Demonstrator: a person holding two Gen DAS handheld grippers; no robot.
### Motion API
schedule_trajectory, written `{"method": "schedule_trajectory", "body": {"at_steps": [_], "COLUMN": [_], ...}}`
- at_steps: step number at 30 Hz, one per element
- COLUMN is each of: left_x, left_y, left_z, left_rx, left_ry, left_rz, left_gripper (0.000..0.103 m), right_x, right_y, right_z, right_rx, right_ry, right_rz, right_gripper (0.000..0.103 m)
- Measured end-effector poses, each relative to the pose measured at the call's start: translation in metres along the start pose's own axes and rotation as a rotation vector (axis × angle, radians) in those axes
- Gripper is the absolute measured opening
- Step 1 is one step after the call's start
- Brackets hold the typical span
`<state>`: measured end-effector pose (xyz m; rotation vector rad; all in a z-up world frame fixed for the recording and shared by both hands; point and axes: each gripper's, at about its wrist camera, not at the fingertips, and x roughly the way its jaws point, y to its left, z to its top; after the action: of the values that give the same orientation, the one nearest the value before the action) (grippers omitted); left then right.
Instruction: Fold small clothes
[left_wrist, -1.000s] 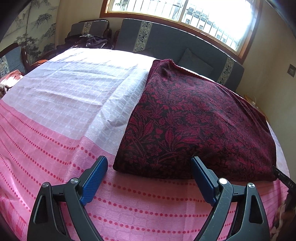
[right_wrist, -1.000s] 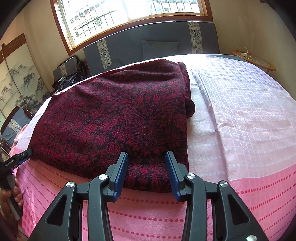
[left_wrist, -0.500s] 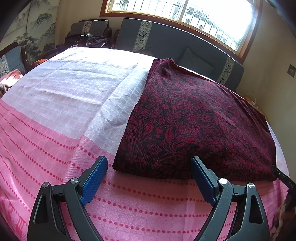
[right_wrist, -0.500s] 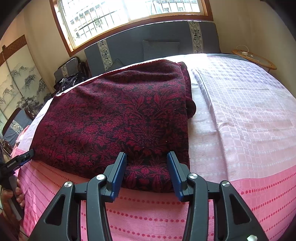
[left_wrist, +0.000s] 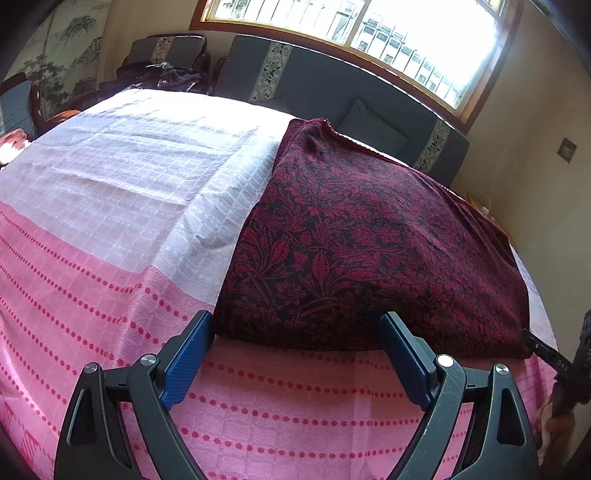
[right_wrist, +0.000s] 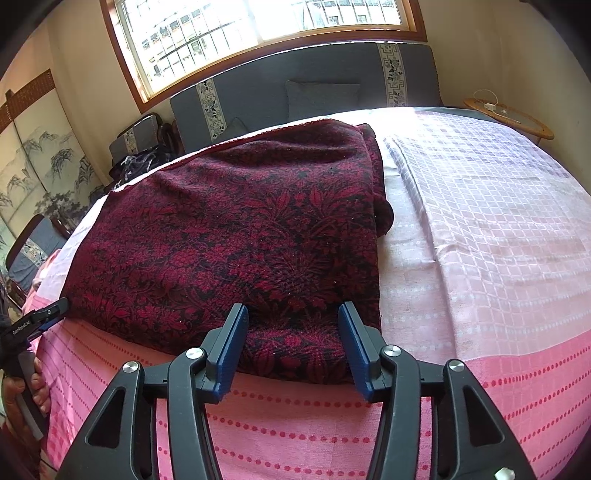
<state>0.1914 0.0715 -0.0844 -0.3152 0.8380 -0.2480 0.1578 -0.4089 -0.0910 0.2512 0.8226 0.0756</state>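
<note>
Left tongs (left_wrist: 295, 350), right tongs (right_wrist: 291, 338) agape, empty, at folded floral cloth (right_wrist: 236, 236) hem; shallow pinch risks catching top layer only.

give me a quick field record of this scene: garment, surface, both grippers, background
garment: dark red floral cloth, folded, lying flat
surface: pink and white checked bedspread
left gripper: jaws open, at the cloth's near left corner, not clamped
right gripper: jaws open, straddling the cloth's near edge by its right corner
background: grey sofa under a window; painted screen at left
</note>
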Motion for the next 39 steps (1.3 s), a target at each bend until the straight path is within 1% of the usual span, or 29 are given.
{"method": "schedule_trajectory", "body": {"at_steps": [4, 6, 7, 8, 11, 12, 13, 14, 16, 18, 20, 22, 23, 25, 27, 29, 32, 34, 36, 38, 39], "left_x": [-0.005, -0.008, -0.009, -0.012, -0.016, -0.017, -0.016, -0.016, -0.01, -0.003, 0.004, 0.005, 0.004, 0.001, -0.002, -0.002, 0.001, 0.007, 0.012, 0.015, 0.017], "left_y": [0.026, 0.041, 0.049, 0.056, 0.067, 0.067, 0.069, 0.069, 0.068, 0.067, 0.065, 0.063, 0.062, 0.06, 0.06, 0.063, 0.07, 0.074, 0.075, 0.074, 0.072], "left_z": [0.004, 0.006, 0.006, 0.005, 0.002, 0.0, 0.0, 0.001, 0.007, 0.013, 0.014, 0.015, 0.014, 0.005, -0.001, -0.006, -0.007, -0.004, 0.0, 0.004, 0.006], "left_rx": [-0.097, -0.151, -0.192, -0.228, -0.287, -0.305, -0.328, -0.344, -0.383, -0.429, -0.477, -0.495, -0.503, -0.533, -0.545, -0.602, -0.709, -0.789, -0.862, -0.887, -0.892], "left_ry": [0.027, 0.052, 0.065, 0.072, 0.12, 0.136, 0.144, 0.145, 0.156, 0.178, 0.199, 0.194, 0.191, 0.186, 0.192, 0.206, 0.198, 0.216, 0.234, 0.263, 0.263], "left_rz": [-0.177, -0.252, -0.297, -0.34, -0.464, -0.499, -0.517, -0.514, -0.537, -0.535, -0.554, -0.528, -0.522, -0.541, -0.546, -0.567, -0.559, -0.527, -0.465, -0.415, -0.415], "left_gripper": [0.089, 0.084, 0.083, 0.08, 0.079, 0.079, 0.079, 0.079, 0.079, 0.079, 0.079, 0.079, 0.079, 0.079, 0.079, 0.079, 0.079, 0.079, 0.08, 0.082, 0.087], "right_x": [0.0, 0.0, 0.0, 0.001, 0.001, 0.001, 0.001, 0.001, 0.001, 0.001, 0.001, 0.001, 0.001, 0.0, 0.0, 0.0, 0.0, 0.0, 0.0, 0.0, 0.0], "right_y": [0.0, 0.001, 0.002, 0.003, 0.004, 0.003, 0.003, 0.003, 0.004, 0.004, 0.004, 0.004, 0.004, 0.004, 0.005, 0.006, 0.008, 0.008, 0.008, 0.008, 0.008], "right_z": [0.0, 0.0, 0.0, 0.0, 0.0, 0.0, 0.0, 0.0, 0.0, 0.0, 0.0, 0.0, 0.0, 0.0, 0.0, 0.0, 0.001, 0.001, 0.001, 0.001, 0.001], "right_rx": [0.0, -0.004, -0.009, -0.013, -0.016, -0.015, -0.014, -0.015, -0.016, -0.016, -0.017, -0.017, -0.016, -0.016, -0.019, -0.025, -0.032, -0.033, -0.032, -0.031, -0.031], "right_ry": [-0.001, -0.002, -0.001, 0.0, 0.001, 0.001, 0.0, 0.0, 0.0, -0.001, -0.002, -0.002, -0.003, -0.005, -0.006, -0.004, -0.003, -0.005, -0.007, -0.009, -0.011], "right_rz": [0.006, 0.014, 0.016, 0.014, 0.015, 0.018, 0.019, 0.019, 0.018, 0.018, 0.018, 0.019, 0.021, 0.027, 0.032, 0.035, 0.037, 0.037, 0.038, 0.039, 0.04], "right_gripper": [0.049, 0.055, 0.058, 0.059, 0.06, 0.06, 0.06, 0.06, 0.061, 0.062, 0.062, 0.064, 0.064, 0.066, 0.07, 0.073, 0.075, 0.076, 0.077, 0.078, 0.079]}}
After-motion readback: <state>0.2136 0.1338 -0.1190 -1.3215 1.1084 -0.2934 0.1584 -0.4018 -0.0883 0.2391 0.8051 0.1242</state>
